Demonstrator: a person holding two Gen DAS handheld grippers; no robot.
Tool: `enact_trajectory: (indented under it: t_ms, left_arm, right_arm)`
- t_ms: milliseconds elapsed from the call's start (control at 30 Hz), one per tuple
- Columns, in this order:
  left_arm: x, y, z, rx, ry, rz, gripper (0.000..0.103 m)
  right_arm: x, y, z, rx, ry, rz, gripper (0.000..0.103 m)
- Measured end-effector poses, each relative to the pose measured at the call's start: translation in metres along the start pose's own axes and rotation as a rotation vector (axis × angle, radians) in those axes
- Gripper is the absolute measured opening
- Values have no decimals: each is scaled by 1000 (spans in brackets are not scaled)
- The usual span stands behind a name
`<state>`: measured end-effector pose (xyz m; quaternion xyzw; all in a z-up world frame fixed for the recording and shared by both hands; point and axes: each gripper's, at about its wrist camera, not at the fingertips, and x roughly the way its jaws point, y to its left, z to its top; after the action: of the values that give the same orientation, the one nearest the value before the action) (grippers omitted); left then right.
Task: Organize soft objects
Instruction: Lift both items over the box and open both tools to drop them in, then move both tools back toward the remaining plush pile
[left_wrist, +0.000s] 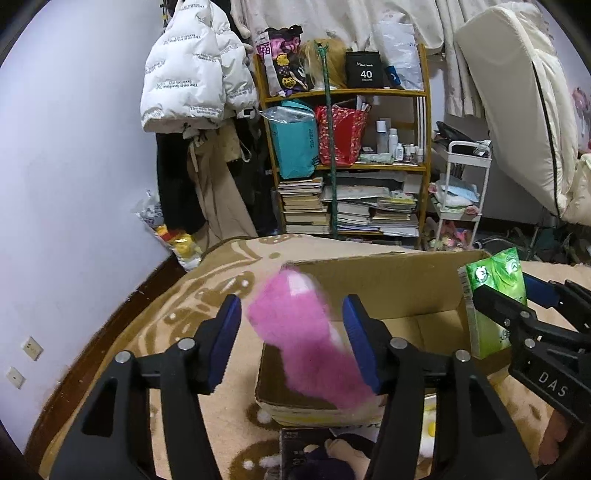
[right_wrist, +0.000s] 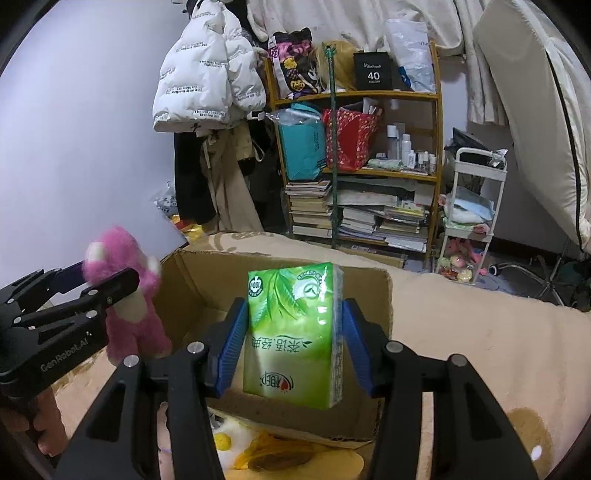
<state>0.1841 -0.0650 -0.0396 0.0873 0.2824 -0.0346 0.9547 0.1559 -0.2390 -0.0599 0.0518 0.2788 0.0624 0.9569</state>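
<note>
Blue ribbed pads on black plastic fingers fill the bottom of both wrist views. Between those of the left gripper (left_wrist: 291, 339) hangs a pink plush toy (left_wrist: 299, 332), blurred and fuzzy, with clear gaps on either side of it — the jaws stand apart and no longer press it, so it looks to be dropping free over the near left corner of the cardboard box (left_wrist: 388, 291). From the right wrist camera the same toy (right_wrist: 133, 295) shows a pale snout and a cream belly, upright beside that gripper's fingers. The right gripper (right_wrist: 291, 339) is clamped on a green tissue pack (right_wrist: 291, 332), a glossy, film-wrapped rectangular block printed with leaves, held upright by its narrow sides above the open box (right_wrist: 369, 288). That box is plain corrugated card with creased flaps, apparently bare inside, sitting on a tan patterned blanket (left_wrist: 207, 295). A yellow and white plush (right_wrist: 236, 439) lies just in front of the box. By my reading, the step in hand is placing both soft items in the box: the toy is being let go, and the next move calls for bringing the tissue pack lower inside the walls before easing the right jaws apart so it lands flat — not on the rim.
</note>
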Motion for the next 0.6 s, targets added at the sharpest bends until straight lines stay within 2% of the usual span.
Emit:
enact_trajectory:
  t_ms: [67,267,333,400,467,533,600]
  left_arm:
    - [-1,-1,0,7,4,2,68]
    - [-4,1,-2,5,4,14,83]
    - [-6,3,-3,2,9,24,85]
    - [-7,5,-4,-6,21,32,91]
    - [-9,9,-6,-19,28,34,95]
    - [-15,14,-8,-43,42,-4,96]
    - [-21,18,-10,-56,42,-25,97]
  right_arm:
    - [1,-2,-1,5,11,3,55]
    - [3,-5,-3,20,28,22,60]
    - [1,-7,-2,33,22,29,71]
    - [-3,-8,-3,40,8,35,72]
    - [-8,-8,-2,37,5,38,78]
    - [-13,-7,-2,30,-5,25,91]
    - [-19,-6,-1,33,-20,20,95]
